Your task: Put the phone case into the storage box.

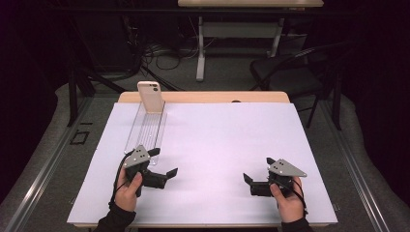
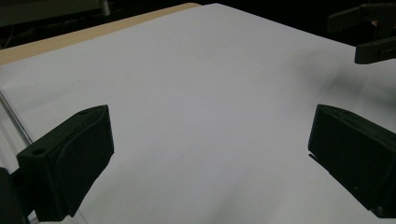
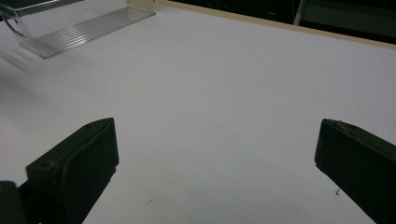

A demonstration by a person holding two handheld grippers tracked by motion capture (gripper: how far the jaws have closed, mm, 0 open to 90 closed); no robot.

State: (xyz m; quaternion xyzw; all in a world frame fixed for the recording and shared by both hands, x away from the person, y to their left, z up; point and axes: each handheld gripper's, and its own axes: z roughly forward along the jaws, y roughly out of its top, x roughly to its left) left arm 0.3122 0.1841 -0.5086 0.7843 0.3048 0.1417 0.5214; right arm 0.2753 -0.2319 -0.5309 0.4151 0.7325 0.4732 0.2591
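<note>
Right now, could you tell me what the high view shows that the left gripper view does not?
High view alone: the phone standing upright at the far end of the clear rack, both hands, the floor, a chair and a second table behind. Left gripper view alone: a close look between the left gripper and its open fingers, with nothing held. Shared: the white sheet, the table's wooden far edge, and the right gripper, seen top right in the left gripper view.

Lab: floor cables (image 1: 164, 53), bare desks (image 1: 241, 5)
</note>
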